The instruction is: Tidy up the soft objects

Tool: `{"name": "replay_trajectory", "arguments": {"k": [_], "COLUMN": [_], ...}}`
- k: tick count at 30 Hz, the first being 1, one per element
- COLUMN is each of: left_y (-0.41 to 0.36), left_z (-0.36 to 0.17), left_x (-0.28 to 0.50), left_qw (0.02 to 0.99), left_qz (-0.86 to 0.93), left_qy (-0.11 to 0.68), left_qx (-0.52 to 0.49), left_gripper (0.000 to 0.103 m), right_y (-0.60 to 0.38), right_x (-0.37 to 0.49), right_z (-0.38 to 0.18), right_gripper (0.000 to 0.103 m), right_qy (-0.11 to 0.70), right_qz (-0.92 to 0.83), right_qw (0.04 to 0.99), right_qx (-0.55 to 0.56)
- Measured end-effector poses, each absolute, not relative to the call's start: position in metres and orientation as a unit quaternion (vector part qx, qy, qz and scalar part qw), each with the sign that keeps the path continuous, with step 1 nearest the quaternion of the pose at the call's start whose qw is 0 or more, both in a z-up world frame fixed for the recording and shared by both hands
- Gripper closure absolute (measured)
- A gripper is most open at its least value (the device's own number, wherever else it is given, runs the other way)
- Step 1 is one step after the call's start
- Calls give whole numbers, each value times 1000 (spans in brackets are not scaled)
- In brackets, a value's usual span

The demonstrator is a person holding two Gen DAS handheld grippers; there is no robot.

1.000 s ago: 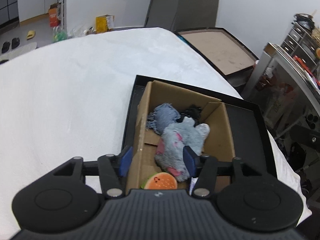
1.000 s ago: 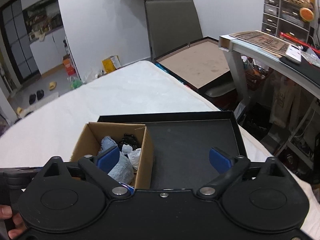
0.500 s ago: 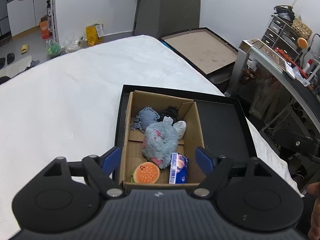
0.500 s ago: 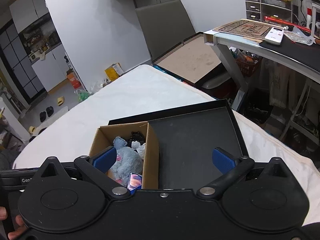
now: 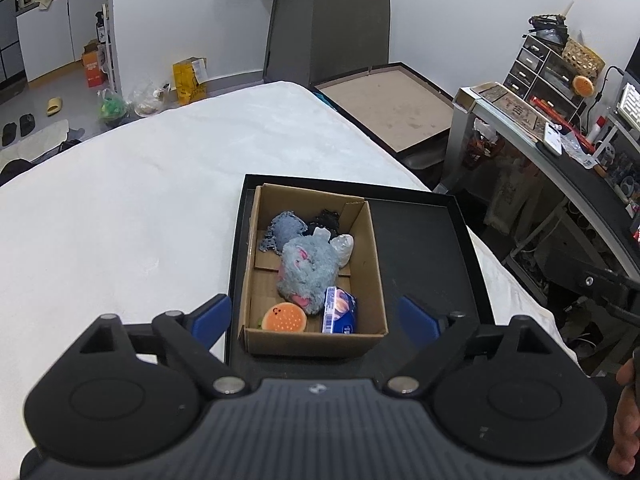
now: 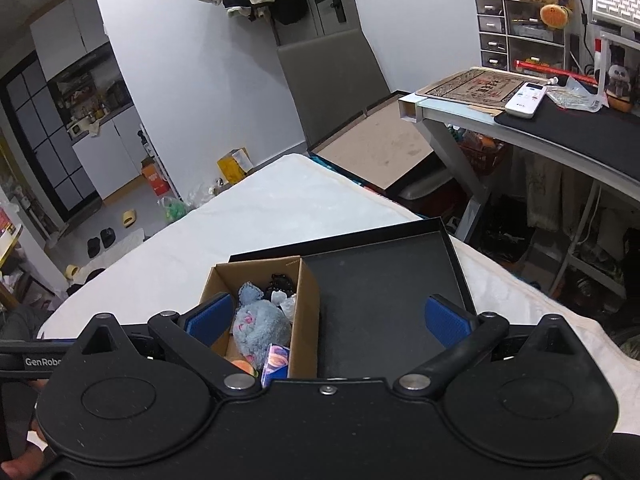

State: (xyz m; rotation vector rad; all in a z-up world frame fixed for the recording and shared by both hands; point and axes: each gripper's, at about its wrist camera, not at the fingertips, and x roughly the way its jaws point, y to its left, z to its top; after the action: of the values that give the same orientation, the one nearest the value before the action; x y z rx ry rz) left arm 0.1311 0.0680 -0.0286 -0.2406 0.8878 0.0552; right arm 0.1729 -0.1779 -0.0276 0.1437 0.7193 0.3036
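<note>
Both grippers hang spread and empty above a cardboard box (image 5: pixel 372 264) inside a black tray (image 5: pixel 424 248) on a white bed (image 5: pixel 132 216); left gripper (image 5: pixel 316 318), right gripper (image 6: pixel 326 320). The sorting looks near complete. Inside: one grey plush toy (image 5: pixel 308 270), one burger toy (image 5: pixel 284 318), one blue packet (image 5: pixel 340 312), one grey cloth (image 5: pixel 286 228), one black item (image 5: pixel 326 218).

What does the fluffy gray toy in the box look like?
The gray toy is a shaggy plush with pink patches, lying on its side in the middle of the cardboard box. A burger toy and a blue packet sit beside it in front. Neither gripper touches it.
</note>
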Motion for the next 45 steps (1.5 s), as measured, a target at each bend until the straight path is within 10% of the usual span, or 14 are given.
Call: {"name": "replay_trajectory", "arguments": {"k": [45], "left_y": [27], "left_z": [15], "left_x": [21], "left_qw": [913], "left_qz": [11], "left_qy": [398], "left_qx": [-86], "left_gripper": [5], "right_y": [-214], "right_x": [73], "right_z": [5], "right_gripper": [0], "right_qy": [326], "right_qz": [118], "right_qw": [936], "right_qx": [68]}}
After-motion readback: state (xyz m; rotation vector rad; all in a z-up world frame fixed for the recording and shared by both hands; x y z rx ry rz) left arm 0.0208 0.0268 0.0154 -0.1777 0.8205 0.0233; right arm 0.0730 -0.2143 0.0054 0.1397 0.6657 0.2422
